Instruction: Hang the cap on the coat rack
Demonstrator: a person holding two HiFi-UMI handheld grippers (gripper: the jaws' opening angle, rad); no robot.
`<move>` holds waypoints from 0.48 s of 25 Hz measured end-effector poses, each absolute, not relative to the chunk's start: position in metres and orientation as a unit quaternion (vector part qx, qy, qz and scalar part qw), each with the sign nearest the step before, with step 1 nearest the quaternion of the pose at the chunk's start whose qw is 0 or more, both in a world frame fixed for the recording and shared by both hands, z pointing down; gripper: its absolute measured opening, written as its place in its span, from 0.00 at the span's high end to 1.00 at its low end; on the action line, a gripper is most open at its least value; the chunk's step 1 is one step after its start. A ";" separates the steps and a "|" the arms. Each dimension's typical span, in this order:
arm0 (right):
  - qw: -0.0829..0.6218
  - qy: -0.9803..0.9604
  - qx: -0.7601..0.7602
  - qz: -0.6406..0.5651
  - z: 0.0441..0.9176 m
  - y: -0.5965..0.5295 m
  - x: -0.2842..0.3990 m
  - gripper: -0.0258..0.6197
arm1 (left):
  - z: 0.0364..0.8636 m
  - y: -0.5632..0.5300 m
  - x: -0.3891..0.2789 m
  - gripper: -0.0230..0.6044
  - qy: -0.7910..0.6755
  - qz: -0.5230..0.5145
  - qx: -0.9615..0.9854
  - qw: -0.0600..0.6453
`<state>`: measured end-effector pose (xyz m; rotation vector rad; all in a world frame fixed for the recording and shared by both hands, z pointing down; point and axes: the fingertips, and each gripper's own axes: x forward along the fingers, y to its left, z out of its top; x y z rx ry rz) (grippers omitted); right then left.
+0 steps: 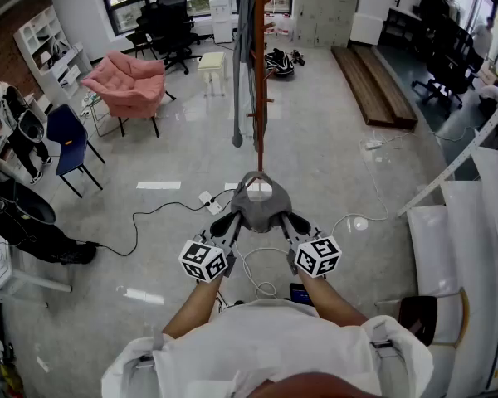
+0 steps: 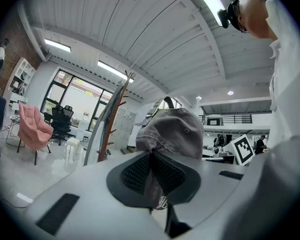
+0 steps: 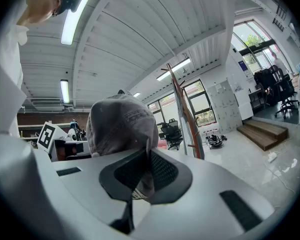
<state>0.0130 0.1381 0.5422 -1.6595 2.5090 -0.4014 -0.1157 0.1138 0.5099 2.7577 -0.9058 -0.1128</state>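
Note:
A grey cap (image 1: 258, 203) is held up between both grippers in front of me. My left gripper (image 1: 233, 219) is shut on the cap's left edge, and my right gripper (image 1: 285, 219) is shut on its right edge. In the left gripper view the cap (image 2: 173, 134) rises above the closed jaws, its fabric pinched between them. The right gripper view shows the cap (image 3: 121, 124) clamped the same way. The wooden coat rack (image 1: 260, 65) stands just beyond the cap, with a grey garment (image 1: 244, 56) hanging on it. The rack (image 2: 111, 120) is left of the cap in the left gripper view and the rack (image 3: 186, 116) is right of it in the right gripper view.
A pink armchair (image 1: 129, 84) and a blue chair (image 1: 69, 142) stand at the left. White cables (image 1: 257, 274) and a power strip (image 1: 209, 201) lie on the floor below the grippers. A wooden platform (image 1: 372, 84) lies at the back right, a white table (image 1: 469, 247) at the right.

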 end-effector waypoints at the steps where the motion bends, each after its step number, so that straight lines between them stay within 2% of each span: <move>1: 0.052 0.826 -0.545 -0.133 0.544 0.139 0.012 0.91 | 0.512 0.115 -0.117 0.92 -0.310 -0.039 0.942 0.121; 12: 0.050 0.840 -0.524 -0.130 0.553 0.160 -0.005 0.91 | 0.518 0.140 -0.133 0.92 -0.321 -0.043 0.937 0.128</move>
